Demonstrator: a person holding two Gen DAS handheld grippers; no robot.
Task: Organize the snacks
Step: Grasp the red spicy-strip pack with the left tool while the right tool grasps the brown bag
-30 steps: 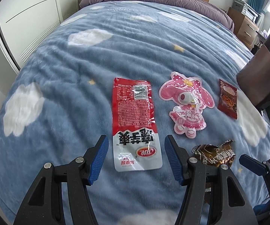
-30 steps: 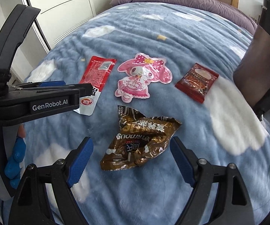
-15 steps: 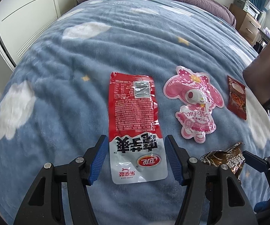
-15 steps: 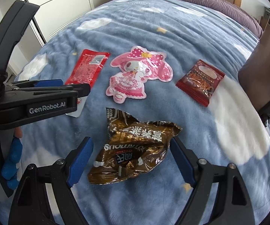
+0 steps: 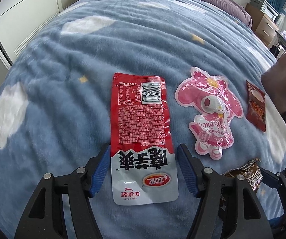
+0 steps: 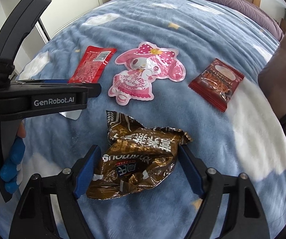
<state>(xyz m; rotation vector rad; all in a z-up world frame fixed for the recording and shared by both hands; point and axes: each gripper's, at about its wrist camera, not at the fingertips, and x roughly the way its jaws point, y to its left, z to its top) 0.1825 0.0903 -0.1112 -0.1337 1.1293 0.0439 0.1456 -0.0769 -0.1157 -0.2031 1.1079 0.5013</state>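
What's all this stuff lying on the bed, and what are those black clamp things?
Red and white snack pouch: one, back side up, between the left clamp's fingers.
Crumpled brown-gold snack bag: one, between the right clamp's fingers.
Pink cartoon-rabbit shaped packet: one, mid-bed, behind the brown bag.
Dark red snack packet: one, right of the pink packet.
Blanket: one, blue with white clouds and yellow stars, covering the bed.
Left gripper: black with blue pads, open, has just been opening wider.
Right gripper: same build, open.

Four flat snack packets on blanket: red-white (image 5: 143,139), pink character-shaped (image 5: 210,111), maroon (image 5: 256,105), crumpled brown (image 6: 139,159).
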